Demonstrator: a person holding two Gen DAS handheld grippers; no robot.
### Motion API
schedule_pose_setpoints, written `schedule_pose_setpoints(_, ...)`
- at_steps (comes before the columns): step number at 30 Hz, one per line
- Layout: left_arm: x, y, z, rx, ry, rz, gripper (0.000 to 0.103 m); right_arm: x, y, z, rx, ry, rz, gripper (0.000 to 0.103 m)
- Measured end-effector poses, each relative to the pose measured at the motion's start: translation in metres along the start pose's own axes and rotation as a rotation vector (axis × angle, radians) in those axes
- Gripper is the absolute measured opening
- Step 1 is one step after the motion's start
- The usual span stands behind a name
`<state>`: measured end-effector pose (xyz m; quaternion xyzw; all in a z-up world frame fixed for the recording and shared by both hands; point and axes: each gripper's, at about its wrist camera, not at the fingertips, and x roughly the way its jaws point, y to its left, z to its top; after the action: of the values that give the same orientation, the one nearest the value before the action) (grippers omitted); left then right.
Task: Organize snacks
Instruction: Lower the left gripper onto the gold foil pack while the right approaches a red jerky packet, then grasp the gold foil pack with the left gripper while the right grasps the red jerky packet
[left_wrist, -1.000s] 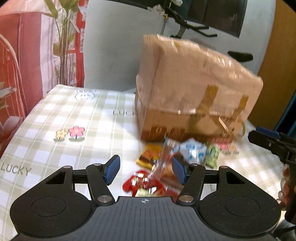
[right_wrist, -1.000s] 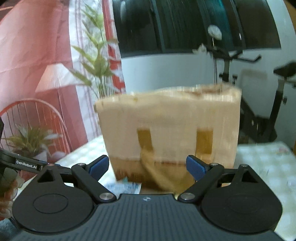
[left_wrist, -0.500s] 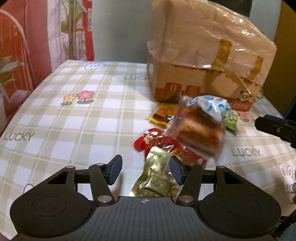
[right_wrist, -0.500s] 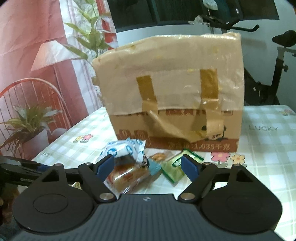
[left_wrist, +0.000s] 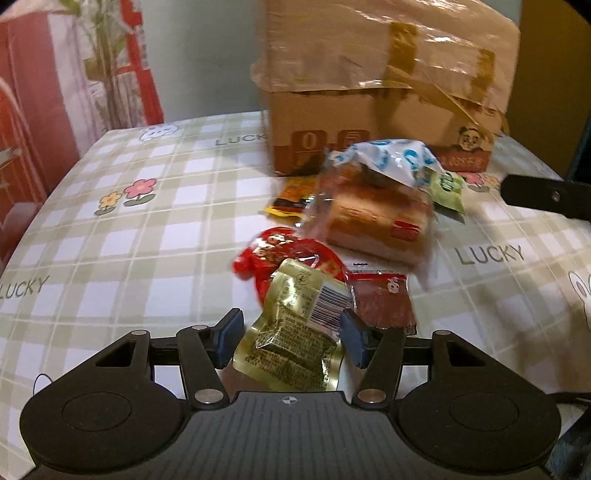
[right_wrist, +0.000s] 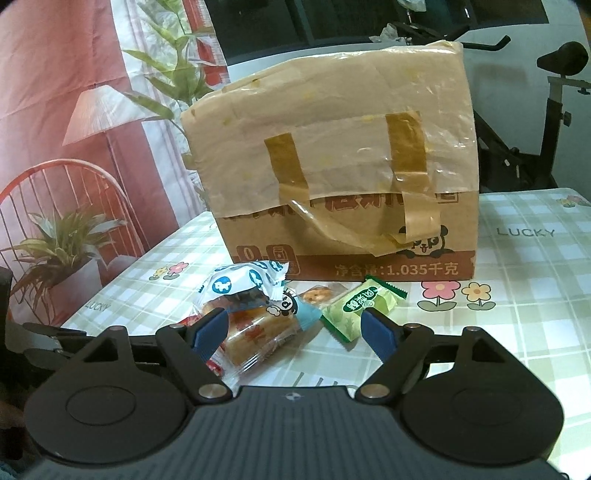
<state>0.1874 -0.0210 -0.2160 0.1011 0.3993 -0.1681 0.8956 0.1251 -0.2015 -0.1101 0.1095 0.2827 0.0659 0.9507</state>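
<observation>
The left gripper stands wide open, holding nothing, its blue pads flanking a crinkly gold foil pouch on the checked vinyl tablecloth — slick foil could slide out of a shallow pinch. The right gripper gapes empty too, before a glossy clear-wrapped cake and small green sachet, just before the taped cardboard box.

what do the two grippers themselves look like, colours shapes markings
Both the left gripper and right gripper are matte black plastic: ribbed centre body, two round lobes, silver pivot pins, a small crosshair mark, and blue pads on the fingertips.
</observation>
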Motion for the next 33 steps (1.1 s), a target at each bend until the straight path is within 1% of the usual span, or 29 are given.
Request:
schedule_pose_setpoints(2, -0.001, -0.005, -0.002, 0.020, -0.001, -0.002, 0.066, 0.000, 0.000, -0.001, 0.000, 0.002, 0.002, 0.081)
schedule_pose_setpoints(9, -0.003, -0.003, -0.005, 0.016, 0.006, -0.015, 0.068, 0.001, 0.002, -0.001, 0.003, 0.013, -0.008, 0.081)
schedule_pose_setpoints(15, -0.006, -0.001, -0.010, 0.031, -0.011, -0.013, 0.069, 0.004, 0.007, -0.002, -0.019, 0.046, -0.015, 0.081)
schedule_pose_setpoints(16, -0.007, -0.001, -0.011, 0.036, -0.016, -0.013, 0.068, 0.005, 0.009, -0.003, -0.025, 0.055, -0.014, 0.081)
schedule_pose_setpoints(18, -0.009, -0.001, -0.013, 0.046, -0.030, -0.044, 0.057, 0.007, 0.013, -0.004, -0.042, 0.072, -0.010, 0.081)
schedule_pose_setpoints(20, -0.011, -0.004, -0.015, 0.074, -0.046, -0.036, 0.056, 0.008, 0.018, -0.005, -0.057, 0.089, -0.006, 0.081)
schedule_pose_setpoints(22, -0.014, -0.004, -0.017, 0.085, -0.072, -0.040, 0.049, 0.010, 0.022, -0.007, -0.069, 0.108, -0.005, 0.081)
schedule_pose_setpoints(24, -0.016, 0.002, -0.017, 0.048, -0.086, -0.053, 0.047, 0.012, 0.027, -0.009, -0.080, 0.127, -0.006, 0.081)
schedule_pose_setpoints(27, -0.018, 0.014, -0.019, -0.022, -0.101, -0.065, 0.047, 0.014, 0.034, -0.011, -0.100, 0.155, 0.000, 0.081)
schedule_pose_setpoints(28, -0.019, 0.019, -0.019, -0.043, -0.110, -0.067, 0.047, 0.015, 0.037, -0.012, -0.109, 0.167, 0.002, 0.080)
schedule_pose_setpoints(33, -0.030, 0.033, -0.021, -0.120, -0.169, -0.079, 0.047, 0.025, 0.054, -0.019, -0.148, 0.233, 0.021, 0.078)
